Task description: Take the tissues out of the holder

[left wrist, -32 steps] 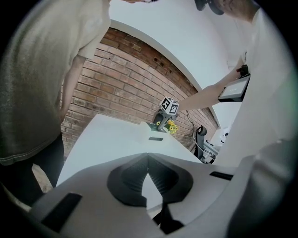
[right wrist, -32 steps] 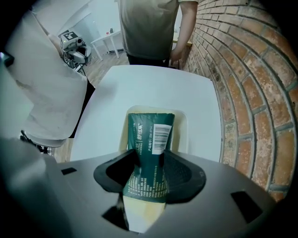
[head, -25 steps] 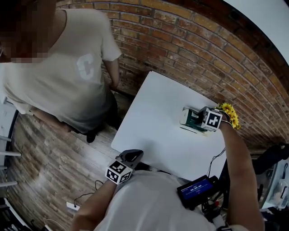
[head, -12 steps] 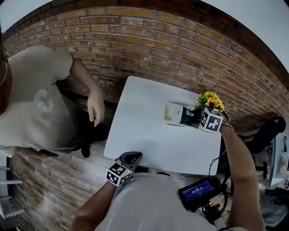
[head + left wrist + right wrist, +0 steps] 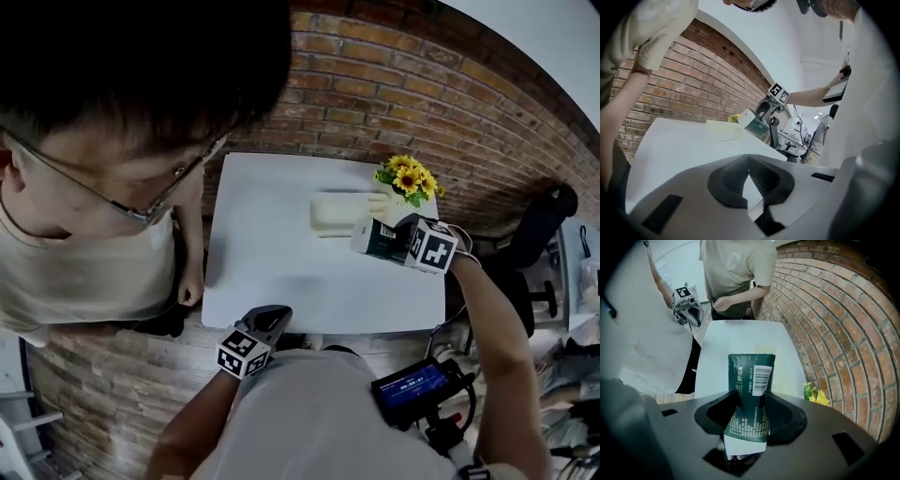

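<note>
A dark green tissue pack (image 5: 378, 239) with a barcode label (image 5: 749, 394) hangs above the white table (image 5: 281, 262), and my right gripper (image 5: 397, 240) is shut on it. The pale cream holder (image 5: 339, 214) lies on the table just beyond the pack, apart from it. In the right gripper view the pack's lower end sits pinched between the dark pads (image 5: 780, 420). My left gripper (image 5: 270, 321) stays by the table's near edge, jaws together with nothing in them (image 5: 749, 177). From there I see the pack (image 5: 753, 123) held up over the far side.
A bunch of sunflowers (image 5: 406, 176) stands at the table's far right corner against the brick wall (image 5: 450, 112). A person in a beige shirt (image 5: 84, 272) leans in at the table's left side. A small screen (image 5: 411, 387) hangs at my waist.
The right gripper has drawn the green pack away from the holder, towards me and up. The person at the left has leaned in closer. The left gripper has stayed put.
</note>
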